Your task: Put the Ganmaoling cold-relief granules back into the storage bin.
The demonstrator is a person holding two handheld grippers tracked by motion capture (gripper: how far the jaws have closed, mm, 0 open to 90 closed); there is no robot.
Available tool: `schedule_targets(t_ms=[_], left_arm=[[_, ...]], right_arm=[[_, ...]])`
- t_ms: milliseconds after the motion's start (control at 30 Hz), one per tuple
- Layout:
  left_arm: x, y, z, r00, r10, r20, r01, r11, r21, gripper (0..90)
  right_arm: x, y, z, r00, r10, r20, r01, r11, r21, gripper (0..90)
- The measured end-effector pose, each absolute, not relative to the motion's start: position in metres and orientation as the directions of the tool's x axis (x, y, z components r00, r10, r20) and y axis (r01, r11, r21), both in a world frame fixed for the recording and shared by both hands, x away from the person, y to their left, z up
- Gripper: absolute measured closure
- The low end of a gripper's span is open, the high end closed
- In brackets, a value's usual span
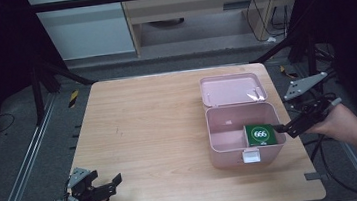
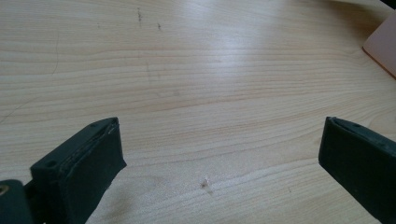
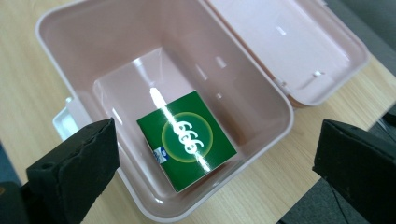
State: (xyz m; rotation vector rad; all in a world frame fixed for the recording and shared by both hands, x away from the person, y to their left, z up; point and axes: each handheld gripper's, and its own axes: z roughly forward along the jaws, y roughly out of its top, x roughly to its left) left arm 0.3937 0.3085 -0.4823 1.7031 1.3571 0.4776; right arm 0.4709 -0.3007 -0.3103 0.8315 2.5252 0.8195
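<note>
Green carton (image 3: 187, 140) lay flat on the floor of the pink box (image 1: 222, 148), at its right end, lid (image 1: 233, 89) thrown back for access. Right tool (image 1: 290, 128) hung at the box's right rim, jaws wide, holding nothing, probably poised over the carton. Left tool (image 1: 106, 186) sat idle near the tabletop's (image 1: 145, 134) front-left corner, jaws wide, empty.

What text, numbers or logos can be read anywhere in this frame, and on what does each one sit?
"666": white numerals in a ringed circle on the top face of the green box, which lies inside the open pink box; it shows in the high view and the right gripper view.
Small blue mark at one corner of the green box's top face: too small to read.
No other text can be read, on the lid or the table.
</note>
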Motion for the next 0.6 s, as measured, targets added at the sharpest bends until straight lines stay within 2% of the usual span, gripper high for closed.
schedule_targets(t_ms=[133,233,467,600], left_arm=[[0.394,0.308,-0.482,0.329,0.919,-0.218,0.582,-0.016,0.813,0.0],[0.394,0.308,-0.482,0.33,0.918,-0.22,0.583,-0.015,0.813,0.0],[0.394,0.308,-0.482,0.332,0.917,-0.221,0.582,-0.015,0.813,0.0],[0.394,0.307,-0.483,0.331,0.917,-0.221,0.585,-0.016,0.811,0.0]], right_arm=[[0.461,-0.308,-0.315,-0.718,0.682,-0.136,0.441,0.598,0.669,0.3],[0.448,-0.316,-0.323,-0.648,0.753,-0.119,0.467,0.516,0.718,2.0],[0.432,-0.327,-0.337,-0.544,0.835,-0.081,0.505,0.403,0.763,3.2],[0.417,-0.336,-0.349,-0.436,0.899,-0.034,0.504,0.275,0.819,5.6]])
